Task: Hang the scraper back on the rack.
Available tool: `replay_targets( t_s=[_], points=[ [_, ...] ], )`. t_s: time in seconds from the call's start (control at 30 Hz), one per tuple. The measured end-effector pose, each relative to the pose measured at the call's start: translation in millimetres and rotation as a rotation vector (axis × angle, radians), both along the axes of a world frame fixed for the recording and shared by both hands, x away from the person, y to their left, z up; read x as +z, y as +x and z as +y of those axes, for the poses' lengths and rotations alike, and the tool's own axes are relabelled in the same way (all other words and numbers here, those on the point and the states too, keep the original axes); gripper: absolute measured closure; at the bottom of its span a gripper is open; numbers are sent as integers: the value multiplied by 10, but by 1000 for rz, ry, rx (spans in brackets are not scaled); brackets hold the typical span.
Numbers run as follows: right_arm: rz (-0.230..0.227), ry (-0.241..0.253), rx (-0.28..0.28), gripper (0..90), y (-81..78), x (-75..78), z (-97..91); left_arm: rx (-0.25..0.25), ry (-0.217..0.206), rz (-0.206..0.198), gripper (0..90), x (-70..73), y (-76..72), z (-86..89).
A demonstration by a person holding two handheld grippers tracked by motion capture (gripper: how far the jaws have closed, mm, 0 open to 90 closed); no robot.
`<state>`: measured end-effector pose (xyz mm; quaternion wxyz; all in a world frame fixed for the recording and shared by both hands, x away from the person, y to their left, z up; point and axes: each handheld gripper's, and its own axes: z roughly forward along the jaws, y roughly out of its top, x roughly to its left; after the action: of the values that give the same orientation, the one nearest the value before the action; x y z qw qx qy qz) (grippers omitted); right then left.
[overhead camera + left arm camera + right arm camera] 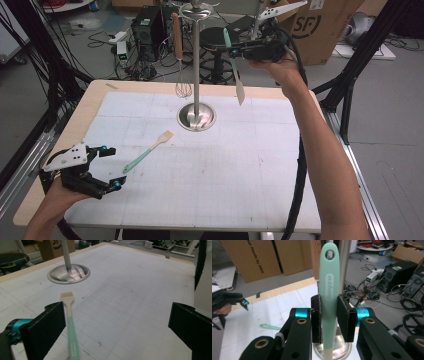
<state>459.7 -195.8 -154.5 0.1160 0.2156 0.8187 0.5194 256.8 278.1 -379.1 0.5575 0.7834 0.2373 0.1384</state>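
1. The right gripper (329,320) is clenched on a mint-handled spatula (235,67), held well above the far edge of the table (280,200), just right of the rack's steel pole (195,65). The pads pinch the handle about midway; the hanging hole (330,253) points up and the pale blade (240,92) hangs down.

2. Handling, as a judgement: the spatula looks light, with a smooth, probably rubbery handle and a flexible blade. It can pivot or slip between flat pads, so a firm hold on the handle below the hole suits it, leaving the hole free for a hook.

3. The left gripper (107,167) rests near the table's near-left corner with its jaws spread wide and nothing between them.

4. A mint-handled brush (70,325) lies flat on the gridded mat just beside the left gripper's jaw, bristles (67,295) toward the round rack base (68,273). It looks equally light; the handle is the place to take it.

5. In the way: a whisk (181,60) with a wooden handle already hangs left of the pole, and the pole itself stands close to the spatula. The rack's top arms (199,7) leave little room, so the hanging blade may knock against the pole.
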Motion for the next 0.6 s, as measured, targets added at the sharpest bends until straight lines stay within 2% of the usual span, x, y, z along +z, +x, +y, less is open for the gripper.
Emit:
replay_targets(
  t_s=[0.23,0.6],
  points=[
    [-6,16,2,743,121,55,-7,-3,9,3,17,-10,8,-18],
    [-26,15,11,743,264,145,43,-4,13,8,17,-24,13,-34]
  ],
)
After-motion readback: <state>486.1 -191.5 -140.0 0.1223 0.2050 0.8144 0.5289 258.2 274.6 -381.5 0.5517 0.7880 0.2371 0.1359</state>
